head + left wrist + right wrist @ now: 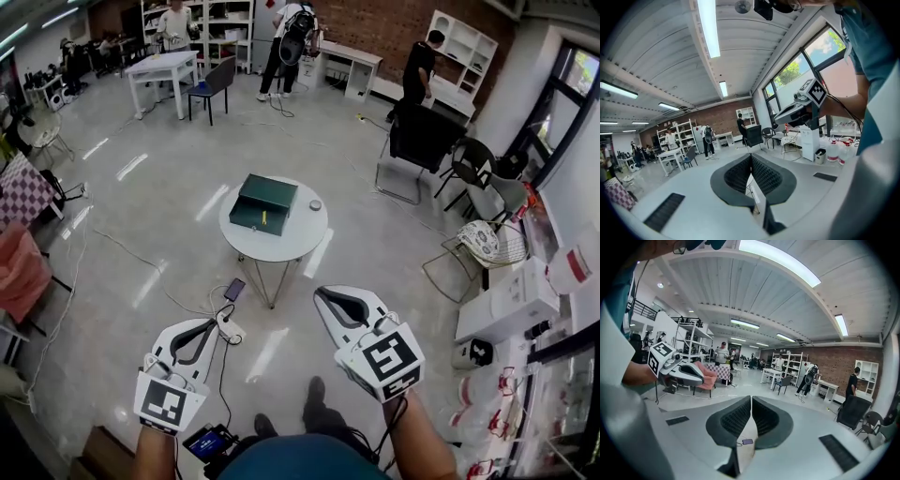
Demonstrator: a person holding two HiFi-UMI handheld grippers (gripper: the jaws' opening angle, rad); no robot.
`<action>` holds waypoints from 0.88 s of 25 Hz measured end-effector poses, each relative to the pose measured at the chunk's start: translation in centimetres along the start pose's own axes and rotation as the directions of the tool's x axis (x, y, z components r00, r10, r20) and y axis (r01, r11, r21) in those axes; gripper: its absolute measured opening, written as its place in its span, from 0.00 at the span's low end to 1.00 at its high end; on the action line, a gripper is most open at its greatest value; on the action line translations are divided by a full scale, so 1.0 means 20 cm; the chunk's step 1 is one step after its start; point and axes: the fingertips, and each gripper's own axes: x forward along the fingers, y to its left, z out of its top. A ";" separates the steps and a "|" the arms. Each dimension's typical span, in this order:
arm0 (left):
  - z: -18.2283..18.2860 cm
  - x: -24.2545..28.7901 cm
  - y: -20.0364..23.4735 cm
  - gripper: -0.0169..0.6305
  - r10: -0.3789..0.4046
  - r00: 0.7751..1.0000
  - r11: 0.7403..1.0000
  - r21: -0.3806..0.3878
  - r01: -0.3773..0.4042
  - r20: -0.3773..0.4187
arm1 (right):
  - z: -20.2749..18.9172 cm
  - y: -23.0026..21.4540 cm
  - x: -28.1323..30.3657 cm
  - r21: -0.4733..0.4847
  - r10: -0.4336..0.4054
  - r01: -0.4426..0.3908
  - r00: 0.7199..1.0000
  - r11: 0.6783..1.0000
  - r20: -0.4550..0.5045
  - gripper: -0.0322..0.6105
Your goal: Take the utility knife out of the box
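Far ahead, the green box (265, 193) sits on the round table (298, 236), well apart from the left hand-held gripper (216, 323) and the right hand-held gripper (323, 294). Both have their jaws closed together and hold nothing. A small yellow bit (263, 218) shows on the box's front, too small to tell if it is the knife.

No legible text, labels or numbers anywhere in view.
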 end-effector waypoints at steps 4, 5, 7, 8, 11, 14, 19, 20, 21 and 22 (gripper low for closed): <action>-0.03 0.12 0.07 0.05 0.036 0.999 0.999 -0.007 -0.036 -0.033 | -0.01 -0.11 0.13 -0.006 0.046 -0.046 0.999 0.999 -0.003 0.11; -0.03 0.15 0.08 0.05 0.043 0.998 0.999 -0.009 -0.043 -0.035 | -0.03 -0.15 0.16 -0.005 0.056 -0.056 0.998 0.998 -0.004 0.11; -0.01 0.23 0.08 0.05 0.057 0.998 0.998 -0.012 -0.058 -0.034 | -0.04 -0.23 0.21 -0.006 0.075 -0.075 0.997 0.997 -0.004 0.11; 0.00 0.27 0.09 0.05 0.066 0.997 0.998 -0.014 -0.066 -0.035 | -0.04 -0.27 0.23 -0.007 0.085 -0.085 0.996 0.996 -0.003 0.11; 0.05 0.39 0.13 0.05 0.094 0.994 0.995 -0.022 -0.095 -0.051 | -0.03 -0.41 0.29 -0.010 0.116 -0.116 0.993 0.993 -0.003 0.11; 0.09 0.54 0.15 0.05 0.122 0.991 0.992 -0.029 -0.123 -0.051 | -0.05 -0.56 0.34 -0.017 0.139 -0.138 0.990 0.990 0.001 0.11; 0.14 0.78 0.15 0.05 0.160 0.985 0.987 -0.025 -0.162 -0.068 | -0.09 -0.81 0.42 -0.028 0.176 -0.176 0.984 0.984 0.007 0.11; 0.15 0.81 0.16 0.05 0.167 0.983 0.985 -0.021 -0.169 -0.074 | -0.08 -0.86 0.43 -0.030 0.182 -0.182 0.983 0.983 0.011 0.11; 0.16 0.84 0.16 0.05 0.176 0.981 0.984 -0.019 -0.178 -0.078 | -0.08 -0.90 0.45 -0.032 0.188 -0.188 0.982 0.982 0.014 0.11; 0.18 0.87 0.17 0.05 0.185 0.980 0.982 -0.018 -0.187 -0.078 | -0.08 -0.93 0.46 -0.033 0.194 -0.193 0.981 0.981 0.019 0.11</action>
